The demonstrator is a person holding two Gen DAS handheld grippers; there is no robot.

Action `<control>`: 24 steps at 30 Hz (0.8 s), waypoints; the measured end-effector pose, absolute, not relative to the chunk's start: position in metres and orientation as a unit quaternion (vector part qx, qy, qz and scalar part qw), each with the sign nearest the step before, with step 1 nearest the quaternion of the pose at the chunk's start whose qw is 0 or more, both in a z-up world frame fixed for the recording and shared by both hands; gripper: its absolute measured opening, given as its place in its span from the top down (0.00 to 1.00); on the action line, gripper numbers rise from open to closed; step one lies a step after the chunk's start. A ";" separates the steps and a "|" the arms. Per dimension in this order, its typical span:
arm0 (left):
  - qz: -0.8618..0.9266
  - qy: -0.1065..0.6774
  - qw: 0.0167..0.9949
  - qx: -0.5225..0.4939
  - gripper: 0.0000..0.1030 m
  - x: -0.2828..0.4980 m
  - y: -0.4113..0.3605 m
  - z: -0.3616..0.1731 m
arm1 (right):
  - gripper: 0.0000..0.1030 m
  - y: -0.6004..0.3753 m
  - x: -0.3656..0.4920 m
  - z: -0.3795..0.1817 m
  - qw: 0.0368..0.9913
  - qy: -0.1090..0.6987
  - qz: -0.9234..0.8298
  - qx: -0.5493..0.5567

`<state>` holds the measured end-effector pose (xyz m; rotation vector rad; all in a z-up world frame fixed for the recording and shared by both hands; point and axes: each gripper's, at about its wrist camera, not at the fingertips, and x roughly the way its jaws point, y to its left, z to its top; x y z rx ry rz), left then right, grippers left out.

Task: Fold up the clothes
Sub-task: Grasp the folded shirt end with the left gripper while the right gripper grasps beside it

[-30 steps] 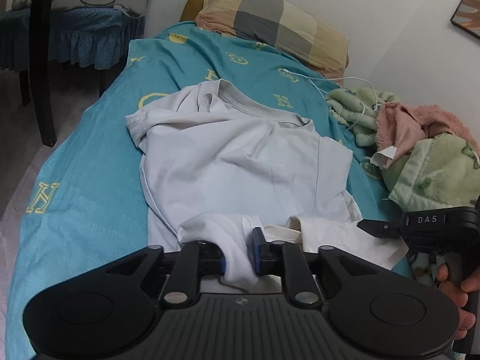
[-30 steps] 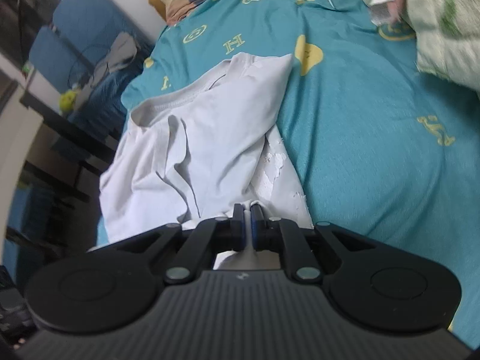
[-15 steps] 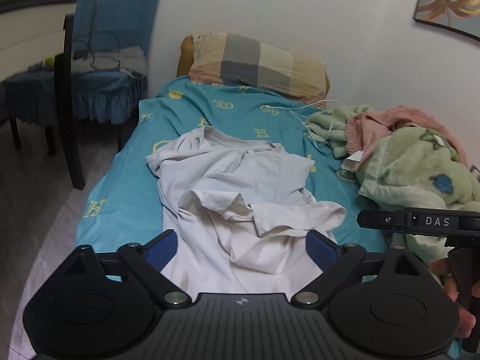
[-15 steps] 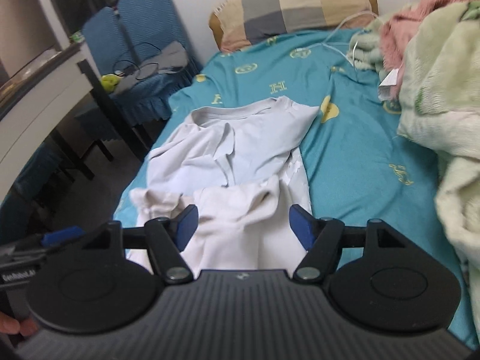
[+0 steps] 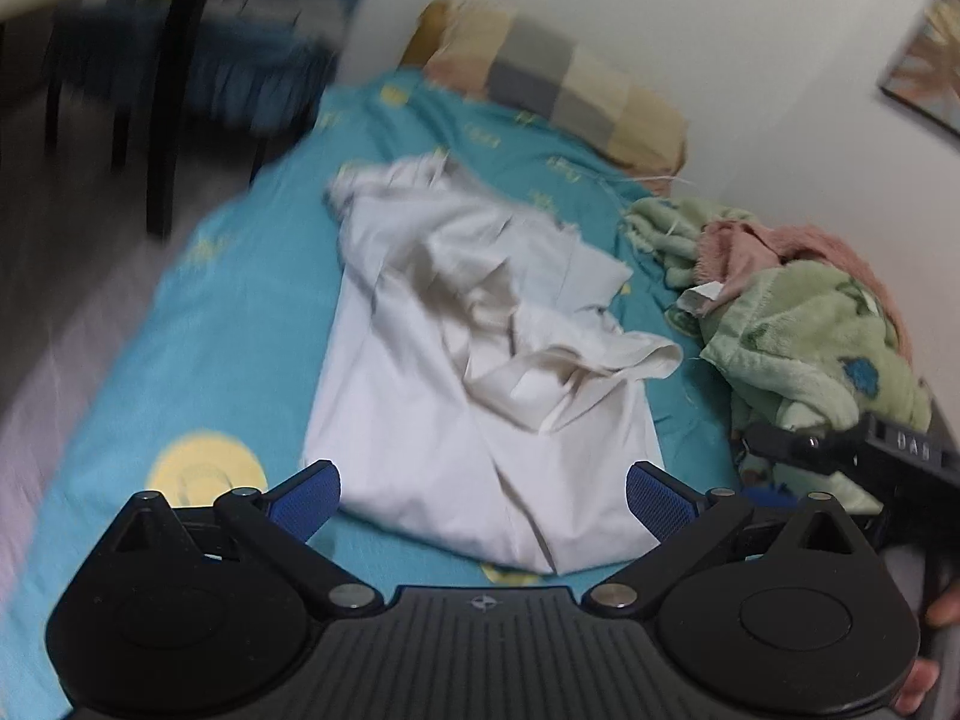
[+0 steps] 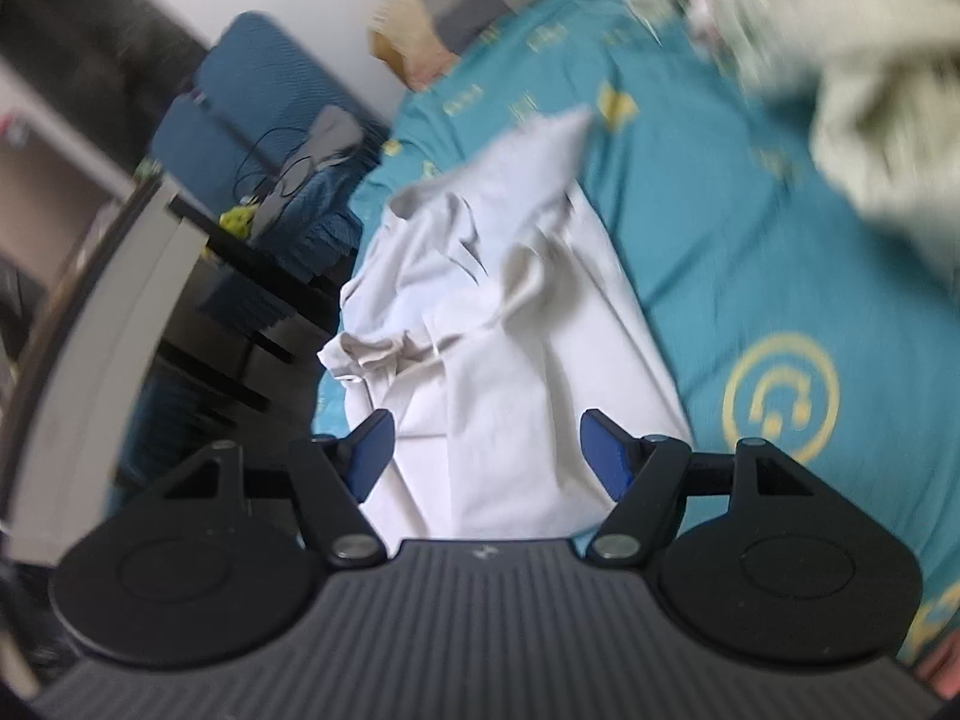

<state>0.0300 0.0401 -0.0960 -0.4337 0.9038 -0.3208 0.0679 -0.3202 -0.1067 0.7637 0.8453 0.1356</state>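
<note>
Lying rumpled on teal bed [image 5: 228,324]; white shirt [image 5: 456,396]

Each camera sits just behind its own fingers and looks forward and downward along them at the bed [image 5: 228,324]. The left view faces up the bed toward the pillow [image 5: 558,84] at the far end, with the white shirt [image 5: 480,360] lying beyond and between its fingers [image 5: 306,495]. The right view is rolled, so the bed runs slantwise, and the shirt [image 6: 510,324] fills the gap ahead of its fingers [image 6: 603,459]. Both share shirt, sheet and, though blurred, probably the pillow.
</note>
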 end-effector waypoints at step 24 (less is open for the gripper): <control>-0.095 0.480 0.740 -0.462 0.65 0.094 0.073 -0.197 | 0.78 -0.325 0.107 -0.211 0.716 0.437 -0.044 0.542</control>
